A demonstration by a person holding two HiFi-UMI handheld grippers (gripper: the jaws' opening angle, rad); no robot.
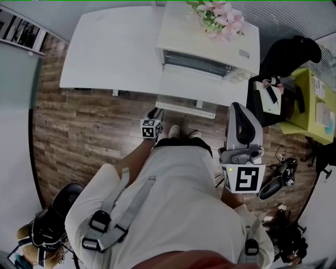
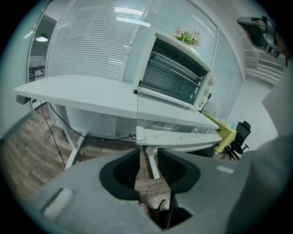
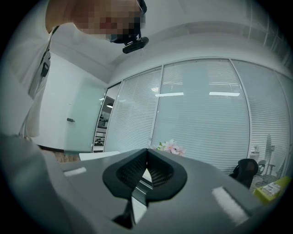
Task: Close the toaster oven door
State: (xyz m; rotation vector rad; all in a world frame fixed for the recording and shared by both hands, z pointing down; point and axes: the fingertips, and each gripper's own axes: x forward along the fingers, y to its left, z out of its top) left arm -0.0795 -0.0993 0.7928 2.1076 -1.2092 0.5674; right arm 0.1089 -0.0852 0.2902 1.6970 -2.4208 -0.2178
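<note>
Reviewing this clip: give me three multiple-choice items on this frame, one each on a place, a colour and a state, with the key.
1. Where do the flowers sit relative to the toaster oven?
A inside it; B on top of it; C underneath it

2. What colour is the toaster oven's casing?
A black; B red; C white

3. How is the toaster oven door?
A dropped open; B shut; C taken off

Key:
1 B, the pink blooms lie on the oven's top panel.
2 C, the casing is white in the head view and the left gripper view.
3 A, the door juts out flat at the front, leaving the wire rack exposed.
</note>
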